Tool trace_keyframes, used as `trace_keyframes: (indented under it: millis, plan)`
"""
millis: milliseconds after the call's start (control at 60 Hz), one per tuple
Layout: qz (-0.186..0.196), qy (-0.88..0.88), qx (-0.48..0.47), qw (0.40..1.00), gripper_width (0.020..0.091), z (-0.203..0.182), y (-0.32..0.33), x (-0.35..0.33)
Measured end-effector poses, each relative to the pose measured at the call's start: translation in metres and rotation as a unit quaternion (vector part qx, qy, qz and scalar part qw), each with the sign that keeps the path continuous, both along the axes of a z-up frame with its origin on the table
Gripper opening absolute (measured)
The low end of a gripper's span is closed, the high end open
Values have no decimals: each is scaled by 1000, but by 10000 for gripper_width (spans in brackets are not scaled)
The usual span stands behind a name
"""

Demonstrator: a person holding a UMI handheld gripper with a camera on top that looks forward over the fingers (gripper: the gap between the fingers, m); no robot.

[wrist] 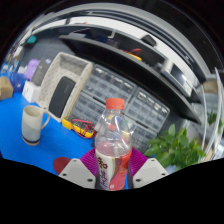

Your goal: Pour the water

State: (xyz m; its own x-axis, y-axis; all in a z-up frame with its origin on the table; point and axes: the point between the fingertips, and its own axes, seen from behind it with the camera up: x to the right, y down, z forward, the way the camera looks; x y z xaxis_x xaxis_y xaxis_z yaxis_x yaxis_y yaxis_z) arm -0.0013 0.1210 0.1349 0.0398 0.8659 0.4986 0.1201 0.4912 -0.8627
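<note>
**Bottle in the grip, cup waiting to the left**

The water bottle, clear plastic with a red cap and red label, stands upright between the 2 fingers of the gripper. Both pink pads appear pressed against its lower sides, so the fingers look clamped on it. The cap seems to be on, which would block any pour. To the left and a little farther off, a pale mug sits on the blue tabletop, apart from the bottle. A small yellow toy car lies between them, farther back. Green leaves crowd the right side. Risks: the smooth bottle could slip or twist when tilted, and a swing toward the mug might clip the car.
</note>
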Motion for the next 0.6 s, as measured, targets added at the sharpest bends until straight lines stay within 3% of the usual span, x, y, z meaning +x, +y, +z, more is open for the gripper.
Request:
trace_keyframes:
  millis: [233, 600]
  plan:
    - [34, -12, 219, 975, 372, 19, -59, -18]
    - [56, -16, 505, 861, 372, 28, -110, -42]
